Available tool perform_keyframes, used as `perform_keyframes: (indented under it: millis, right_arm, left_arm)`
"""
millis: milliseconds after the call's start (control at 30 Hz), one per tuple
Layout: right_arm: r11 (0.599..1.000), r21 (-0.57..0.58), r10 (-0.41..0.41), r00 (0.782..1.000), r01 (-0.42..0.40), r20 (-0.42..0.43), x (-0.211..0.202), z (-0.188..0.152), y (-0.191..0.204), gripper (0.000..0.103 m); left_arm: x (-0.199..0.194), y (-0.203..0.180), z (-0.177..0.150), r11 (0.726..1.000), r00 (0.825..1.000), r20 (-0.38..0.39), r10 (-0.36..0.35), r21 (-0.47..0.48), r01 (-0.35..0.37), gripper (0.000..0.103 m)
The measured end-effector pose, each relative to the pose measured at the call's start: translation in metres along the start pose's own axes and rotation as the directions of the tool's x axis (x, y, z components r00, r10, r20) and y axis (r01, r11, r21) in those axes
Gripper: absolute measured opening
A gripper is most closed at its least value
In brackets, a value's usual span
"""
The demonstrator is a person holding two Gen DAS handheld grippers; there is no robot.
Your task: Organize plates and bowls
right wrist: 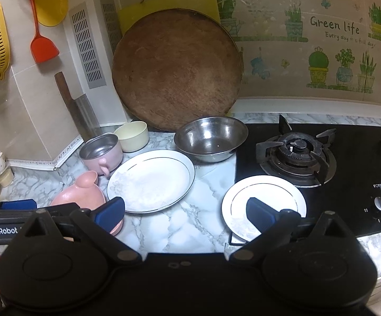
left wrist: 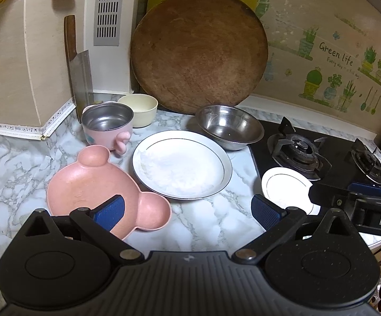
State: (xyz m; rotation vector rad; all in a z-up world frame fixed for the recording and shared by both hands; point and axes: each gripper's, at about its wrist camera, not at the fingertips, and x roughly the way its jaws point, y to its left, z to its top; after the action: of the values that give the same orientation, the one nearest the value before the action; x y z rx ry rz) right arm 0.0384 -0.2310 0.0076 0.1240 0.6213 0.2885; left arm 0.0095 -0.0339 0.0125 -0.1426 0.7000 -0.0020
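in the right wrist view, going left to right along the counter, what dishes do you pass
pink bear-shaped plate → pink steel-lined cup → cream bowl → large white plate → steel bowl → small white plate, which partly sits on the black stove.
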Motion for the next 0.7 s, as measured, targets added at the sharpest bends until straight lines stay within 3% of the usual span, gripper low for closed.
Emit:
perform_keyframes:
  millis: [400,700]
  right_arm:
    - [1.0,0.007,-0.002,1.0,0.002,0.002,0.0,0.003,-0.011,0.1]
    - [0.998,0.031,-0.048,0.999,0.048,-0.015,0.021,0.009,-0.024,0.101]
  left_arm:
    - [0.013,-0.01,0.008,1.0,1.0,-0.018,0.0,0.016,0.0,0.103]
    - [0.057,-0.014,0.02,0.996,0.995,-0.07,-0.073,0.047,0.076,0.103]
